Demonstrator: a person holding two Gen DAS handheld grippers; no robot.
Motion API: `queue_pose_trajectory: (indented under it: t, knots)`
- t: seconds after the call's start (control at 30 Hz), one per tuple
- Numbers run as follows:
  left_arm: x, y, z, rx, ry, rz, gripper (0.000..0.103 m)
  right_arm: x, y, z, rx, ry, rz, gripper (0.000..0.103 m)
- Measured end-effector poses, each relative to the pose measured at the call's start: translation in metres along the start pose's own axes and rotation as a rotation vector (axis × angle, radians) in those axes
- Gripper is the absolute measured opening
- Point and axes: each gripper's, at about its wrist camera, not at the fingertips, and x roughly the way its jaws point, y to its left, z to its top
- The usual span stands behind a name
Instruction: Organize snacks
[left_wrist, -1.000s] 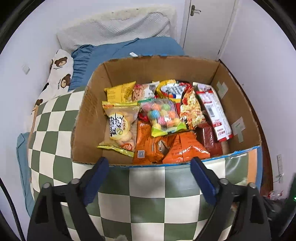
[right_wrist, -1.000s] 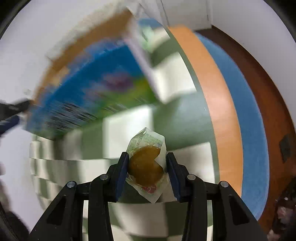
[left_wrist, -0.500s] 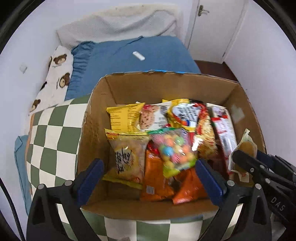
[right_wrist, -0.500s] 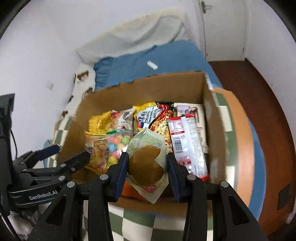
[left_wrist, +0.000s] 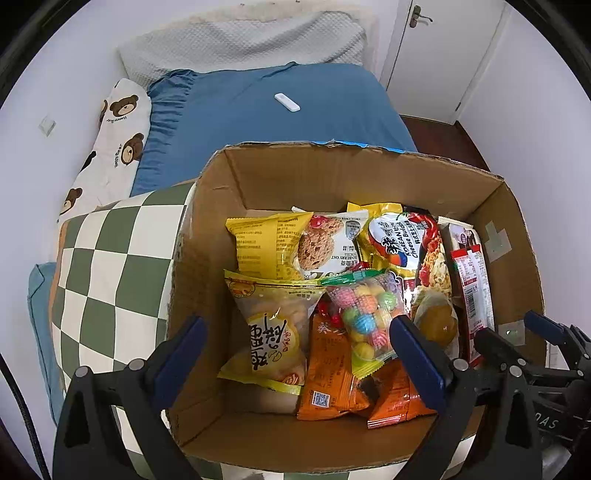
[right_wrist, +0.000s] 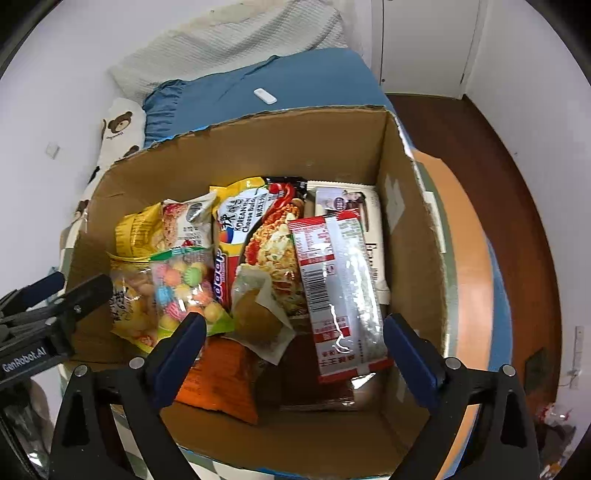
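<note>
An open cardboard box (left_wrist: 369, 162) (right_wrist: 410, 229) stands on a green-and-white checked cushion and holds several snack packs. A small clear pack with a brown pastry (right_wrist: 258, 314) (left_wrist: 436, 317) lies on top of the noodle pack (right_wrist: 266, 229), between the bag of coloured candy balls (right_wrist: 184, 291) (left_wrist: 362, 314) and a long red-and-white pack (right_wrist: 340, 288). My right gripper (right_wrist: 291, 354) is open and empty just above the box's near side. My left gripper (left_wrist: 299, 354) is open and empty over the box's near left part.
A yellow cracker bag (left_wrist: 273, 332), orange packs (left_wrist: 332, 369) and a cookie pack (left_wrist: 325, 243) fill the box's left half. Behind the box is a blue bed (left_wrist: 280, 107) with a small white remote (left_wrist: 287, 102), a bear pillow (left_wrist: 114, 140) and a door (left_wrist: 436, 44).
My right gripper carried the pastry pack over the box, opened and let it go onto the snacks. My left gripper moved forward over the box.
</note>
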Motion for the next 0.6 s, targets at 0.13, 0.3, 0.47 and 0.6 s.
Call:
queue_pose_trajectory:
  t: [0.13,0.3,0.47,0.6]
  knots:
    - [-0.008,0.002,-0.002,-0.008,-0.012,-0.011,0.101,-0.009,-0.001,-0.005,0.001,-0.014,-0.024,0.1]
    - [-0.026,0.003,-0.009,-0.016,-0.042,-0.026,0.101,-0.033,-0.001,-0.012,-0.008,-0.05,-0.033,0.1]
    - [-0.062,0.002,-0.027,-0.01,-0.114,-0.023,0.101,-0.067,0.002,-0.024,-0.019,-0.113,-0.031,0.1]
    - [-0.094,-0.001,-0.049,0.003,-0.173,-0.025,0.101,-0.099,0.007,-0.041,-0.036,-0.177,-0.03,0.101]
